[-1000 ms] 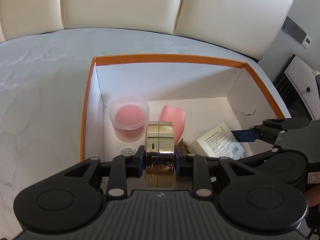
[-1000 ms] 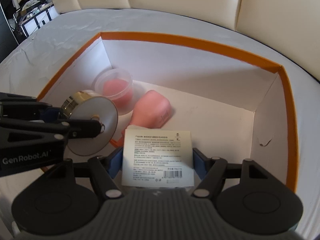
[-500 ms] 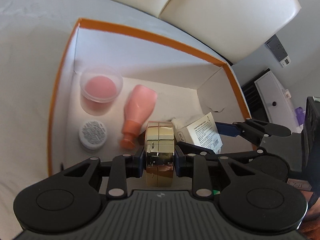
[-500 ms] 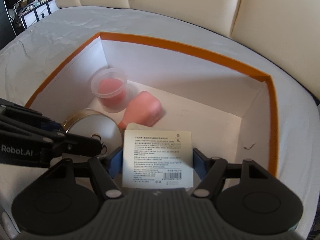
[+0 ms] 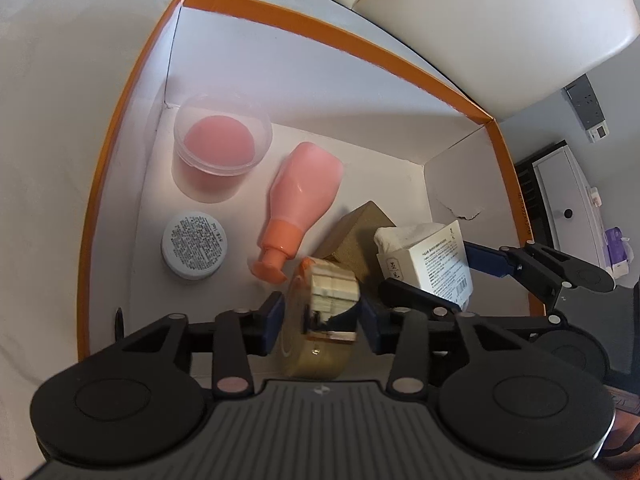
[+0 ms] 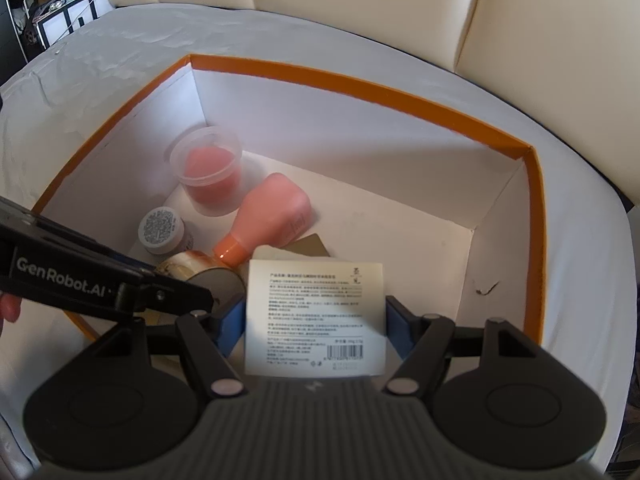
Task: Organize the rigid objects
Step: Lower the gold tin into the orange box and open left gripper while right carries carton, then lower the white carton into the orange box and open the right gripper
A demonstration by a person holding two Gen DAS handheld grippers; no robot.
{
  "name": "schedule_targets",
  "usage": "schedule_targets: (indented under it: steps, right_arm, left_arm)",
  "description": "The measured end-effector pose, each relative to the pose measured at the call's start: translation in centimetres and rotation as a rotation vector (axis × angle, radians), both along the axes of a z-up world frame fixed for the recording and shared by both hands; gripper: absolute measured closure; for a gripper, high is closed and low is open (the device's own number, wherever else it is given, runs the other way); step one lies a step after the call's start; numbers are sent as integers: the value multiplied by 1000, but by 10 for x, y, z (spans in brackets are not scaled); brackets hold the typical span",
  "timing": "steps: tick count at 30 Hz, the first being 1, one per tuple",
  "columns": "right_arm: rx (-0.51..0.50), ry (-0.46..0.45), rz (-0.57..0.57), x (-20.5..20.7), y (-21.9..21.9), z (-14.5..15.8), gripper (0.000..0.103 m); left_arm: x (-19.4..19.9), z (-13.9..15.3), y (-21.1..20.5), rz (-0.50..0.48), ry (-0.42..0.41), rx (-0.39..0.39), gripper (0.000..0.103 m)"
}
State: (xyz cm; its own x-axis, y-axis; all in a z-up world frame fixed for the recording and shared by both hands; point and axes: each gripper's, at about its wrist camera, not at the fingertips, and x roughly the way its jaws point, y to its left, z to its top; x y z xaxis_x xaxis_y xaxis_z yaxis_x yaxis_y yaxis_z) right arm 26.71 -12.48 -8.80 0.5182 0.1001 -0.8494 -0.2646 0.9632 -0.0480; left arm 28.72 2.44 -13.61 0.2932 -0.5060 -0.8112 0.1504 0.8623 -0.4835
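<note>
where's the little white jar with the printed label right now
In the left wrist view the white jar stands on the floor of the orange-rimmed box, near its left wall, below the clear cup and left of the pink bottle.

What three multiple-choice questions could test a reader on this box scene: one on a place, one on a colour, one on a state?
1. Where does the small white jar stand?
A. inside the box, near its left wall
B. on the sheet outside the box
C. on top of the pink bottle

2. What colour is the rim of the box?
A. blue
B. orange
C. green

3. How does the pink bottle rest?
A. upright on its base
B. lying on its side on the box floor
C. held by a gripper

Answers:
1. A: the left wrist view shows the jar on the box floor by the left wall.
2. B: an orange edge runs along the top of the white walls.
3. B: it lies flat, its cap toward the camera, and no gripper holds it.
</note>
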Motion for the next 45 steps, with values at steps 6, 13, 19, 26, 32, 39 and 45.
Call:
schedule_targets:
  steps: [6,13,19,26,32,39,45]
  right_arm:
    - [-9,-6,3,0,2,0,32]
    - [-28,10,-5,3,6,-3,32]
    - [7,38,-11,9,13,-7,32]
    - [-61,27,10,13,30,-10,32]
    - [-78,41,2,14,32,-8,32]
    - [-91,20,-13,9,29,-2,24]
    - [-64,-35,-31,0,22,14,19]
  left_arm:
    - [-8,20,5,30,-114,0,34]
    - [-21,46,13,101,-324,12,32]
    - [-24,52,13,131,-399,83,33]
    - [-22,45,12,132,-386,110,35]
    - [-24,43,14,127,-385,119,35]
    - [-24,43,13,120,-383,125,35]
    - [-28,45,16,132,-399,113,34]
